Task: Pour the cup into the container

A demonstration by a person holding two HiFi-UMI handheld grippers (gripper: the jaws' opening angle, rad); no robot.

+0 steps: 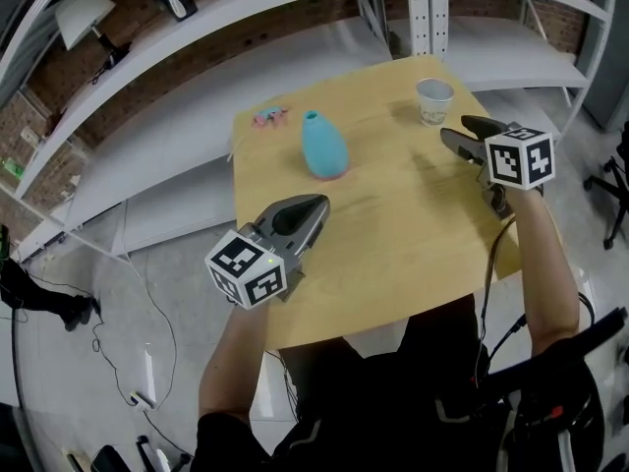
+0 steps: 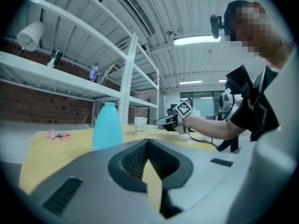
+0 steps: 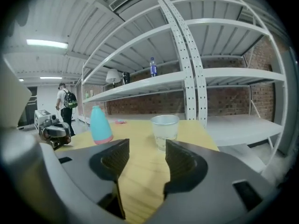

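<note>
A clear plastic cup (image 1: 434, 101) stands upright near the far right corner of the wooden table (image 1: 413, 234). A light blue bottle-shaped container (image 1: 323, 146) stands at the table's far middle. My right gripper (image 1: 454, 136) hovers just short of the cup, open; in the right gripper view the cup (image 3: 165, 130) shows beyond the gap of that gripper (image 3: 147, 146), untouched, with the container (image 3: 99, 124) to the left. My left gripper (image 1: 316, 206) hangs over the table's near left, shut and empty. Its jaws (image 2: 148, 143) meet, and the container (image 2: 107, 126) and cup (image 2: 140, 123) lie ahead.
A small pink object (image 1: 268, 117) lies at the table's far left corner. White shelving (image 1: 295, 8) runs behind the table against a brick wall. Cables (image 1: 128, 342) trail on the floor at left, and a chair (image 1: 614, 180) stands at right. A person (image 3: 65, 104) stands far off.
</note>
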